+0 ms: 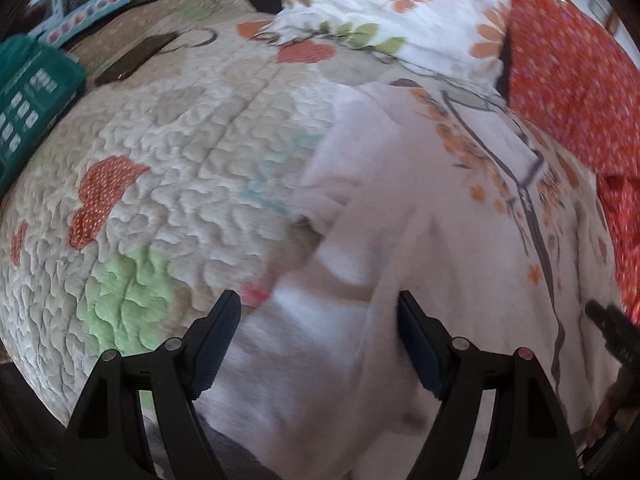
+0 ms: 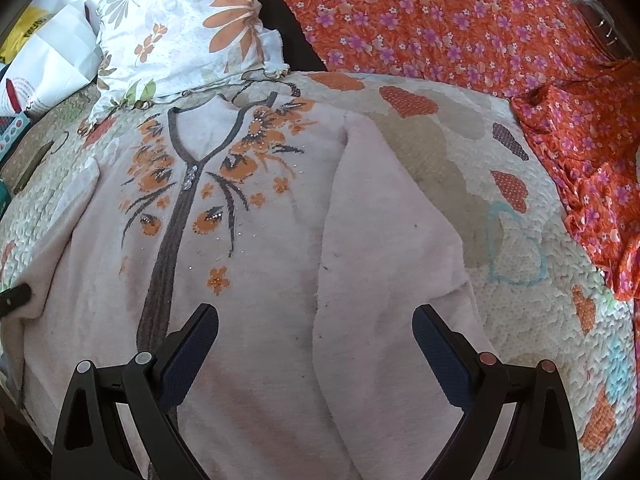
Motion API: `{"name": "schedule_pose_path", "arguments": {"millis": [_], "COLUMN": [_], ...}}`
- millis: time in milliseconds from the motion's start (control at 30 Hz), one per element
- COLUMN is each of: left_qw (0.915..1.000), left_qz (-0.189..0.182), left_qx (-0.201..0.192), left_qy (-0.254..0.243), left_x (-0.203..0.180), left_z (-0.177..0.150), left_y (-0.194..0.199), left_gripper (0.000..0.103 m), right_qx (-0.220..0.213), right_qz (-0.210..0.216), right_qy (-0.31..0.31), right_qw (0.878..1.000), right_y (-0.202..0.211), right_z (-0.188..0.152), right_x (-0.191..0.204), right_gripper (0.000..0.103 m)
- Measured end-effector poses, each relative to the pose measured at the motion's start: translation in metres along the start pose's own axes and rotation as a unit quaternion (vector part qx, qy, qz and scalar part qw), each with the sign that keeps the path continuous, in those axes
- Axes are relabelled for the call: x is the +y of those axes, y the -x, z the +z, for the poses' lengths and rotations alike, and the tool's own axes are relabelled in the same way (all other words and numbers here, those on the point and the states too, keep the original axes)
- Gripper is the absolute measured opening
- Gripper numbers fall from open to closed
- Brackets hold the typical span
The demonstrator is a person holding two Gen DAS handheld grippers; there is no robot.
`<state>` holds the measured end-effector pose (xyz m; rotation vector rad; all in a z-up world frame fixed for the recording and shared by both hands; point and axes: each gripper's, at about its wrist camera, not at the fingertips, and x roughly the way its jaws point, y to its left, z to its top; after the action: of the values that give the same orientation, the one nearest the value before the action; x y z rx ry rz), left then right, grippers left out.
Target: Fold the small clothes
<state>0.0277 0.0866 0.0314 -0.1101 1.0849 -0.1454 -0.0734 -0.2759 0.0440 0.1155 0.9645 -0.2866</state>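
I look down both grippers at a quilted bedspread (image 2: pixel 500 208) patched with orange and green. A pale pink top (image 2: pixel 256 240), its front worked with orange flowers and a dark placket, lies flat across the centre of the right view. A floral pillow (image 2: pixel 180 32) sits upper left, orange flowered cloth (image 2: pixel 460 20) upper right. My left gripper (image 1: pixel 320 340) and right gripper (image 2: pixel 316 352) both gape wide above the top, holding nothing.
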Motion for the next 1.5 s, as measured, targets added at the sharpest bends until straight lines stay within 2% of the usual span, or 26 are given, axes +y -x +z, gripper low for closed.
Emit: {"name": "schedule_pose_path", "arguments": {"millis": [100, 233, 367, 433, 567, 633, 667, 700, 733, 833, 900, 967, 1000, 1033, 1133, 1233, 1267, 1300, 1367, 1433, 1500], "left_qw": [0.9999, 0.9993, 0.9982, 0.9983, 0.9998, 0.9996, 0.9996, 0.9996, 0.9995, 0.9983, 0.9926, 0.982, 0.981, 0.9824, 0.9917, 0.9923, 0.9915, 0.9907, 0.9883, 0.9864, 0.9857], "left_qz": [0.01, -0.006, 0.014, 0.018, 0.006, 0.021, 0.007, 0.002, -0.003, 0.032, 0.093, 0.16, 0.169, 0.167, 0.111, 0.09, 0.086, 0.083, 0.081, 0.08, 0.076], "left_qx": [-0.001, -0.016, -0.042, -0.035, 0.001, -0.014, -0.015, -0.009, -0.002, -0.031, -0.066, -0.093, -0.09, -0.081, -0.055, -0.061, -0.071, -0.08, -0.101, -0.121, -0.133], "left_qy": [0.013, 0.032, 0.04, 0.043, 0.017, -0.01, -0.023, -0.028, -0.032, -0.037, -0.042, -0.037, -0.03, -0.019, 0.034, 0.059, 0.066, 0.072, 0.08, 0.078, 0.069], "left_x": [0.006, 0.011, 0.014, 0.015, 0.002, -0.01, -0.017, -0.021, -0.025, -0.03, -0.029, -0.021, -0.015, -0.008, 0.013, 0.021, 0.023, 0.023, 0.021, 0.019, 0.015], "left_z": [0.003, 0.007, 0.011, 0.014, 0.022, 0.021, 0.021, 0.02, 0.021, 0.025, 0.029, 0.034, 0.037, 0.039, 0.04, 0.038, 0.037, 0.036, 0.031, 0.029, 0.025], "left_y": [-0.003, 0.004, 0.01, 0.003, -0.029, -0.034, -0.034, -0.035, -0.035, -0.021, -0.01, -0.005, -0.007, -0.009, -0.013, -0.002, 0.004, 0.009, 0.021, 0.031, 0.038], "left_gripper": [0.078, 0.077, 0.079, 0.083, 0.084, 0.084, 0.061, 0.018, 0.011, 0.01, 0.01, 0.011, 0.012, 0.012, 0.015, 0.025, 0.033, 0.042, 0.048, 0.053, 0.06], "right_qx": [0.001, 0.001, -0.005, -0.005, 0.001, 0.002, 0.001, -0.001, -0.002, -0.008, -0.016, -0.032, -0.041, -0.047, -0.042, -0.021, -0.009, 0.001, 0.016, 0.026, 0.052], "right_qz": [0.003, 0.002, 0.002, 0.006, 0.011, 0.011, 0.01, 0.01, 0.007, 0.0, -0.002, -0.009, -0.015, -0.022, -0.027, -0.024, -0.015, -0.004, 0.032, 0.056, 0.049], "right_qy": [-0.005, -0.005, -0.013, -0.023, -0.04, -0.041, -0.041, -0.04, -0.038, -0.042, -0.049, -0.061, -0.071, -0.083, -0.12, -0.131, -0.126, -0.115, -0.077, -0.024, 0.045], "right_qw": [1.0, 1.0, 1.0, 1.0, 0.999, 0.999, 0.999, 0.999, 0.999, 0.999, 0.999, 0.998, 0.997, 0.995, 0.992, 0.991, 0.992, 0.993, 0.996, 0.998, 0.996], "right_y": [0.0, 0.0, 0.002, 0.002, -0.001, -0.001, 0.0, 0.001, 0.002, 0.006, 0.011, 0.021, 0.026, 0.03, 0.031, 0.024, 0.02, 0.018, 0.015, 0.015, 0.009], "right_z": [0.0, 0.0, 0.002, 0.003, 0.004, 0.004, 0.004, 0.004, 0.005, 0.007, 0.011, 0.017, 0.02, 0.024, 0.025, 0.017, 0.013, 0.01, 0.004, -0.003, -0.015], "right_x": [-0.002, -0.002, -0.007, -0.011, -0.018, -0.02, -0.02, -0.021, -0.021, -0.026, -0.035, -0.049, -0.058, -0.07, -0.103, -0.121, -0.121, -0.116, -0.098, -0.075, -0.048], "right_gripper": [0.099, 0.099, 0.099, 0.099, 0.099, 0.099, 0.099, 0.099, 0.099, 0.099, 0.099, 0.099, 0.099, 0.099, 0.099, 0.099, 0.098, 0.096, 0.088, 0.088, 0.086]}}
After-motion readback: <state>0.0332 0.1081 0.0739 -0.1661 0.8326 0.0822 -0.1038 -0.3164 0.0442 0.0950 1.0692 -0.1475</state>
